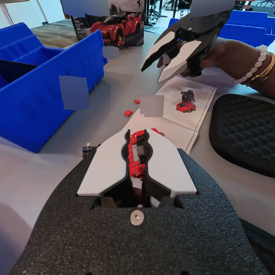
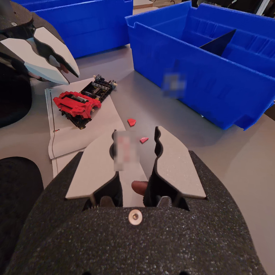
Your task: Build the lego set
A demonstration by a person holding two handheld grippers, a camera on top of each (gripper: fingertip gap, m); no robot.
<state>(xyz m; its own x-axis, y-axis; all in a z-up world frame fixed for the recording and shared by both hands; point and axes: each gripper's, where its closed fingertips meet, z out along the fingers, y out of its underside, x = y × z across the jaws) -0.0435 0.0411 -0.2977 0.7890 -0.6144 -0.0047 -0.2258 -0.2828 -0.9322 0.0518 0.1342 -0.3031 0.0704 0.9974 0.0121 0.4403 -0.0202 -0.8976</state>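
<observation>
Grey table [image 2: 148, 96]. Blue bins [image 2: 193, 74] run across 12 to 3 o'clock in the right wrist view. A booklet [image 2: 67, 138] lies open at 10 o'clock, and the half-built car [image 2: 77, 104] sits on it, red shell on a black chassis, slanted across the page. My left gripper [image 1: 137, 131] hangs over the car, jaws narrow and gripping nothing; the red body shows through the gap. My right gripper [image 2: 135, 129] is low over bare table, jaws wide and empty. Two small red wedge tiles lie loose: the near tile [image 2: 144, 139] at 12 o'clock, seen between the tips, and the far tile [image 2: 131, 122] beyond it, just off the page edge. My guess is the near tile gets picked next. To do it well, I would drop straight down and square the jaws to its flat sides, not the taper. I would close slowly, since a flat tile can skid or flip. The left should bear on the car before anything is pressed on.
</observation>
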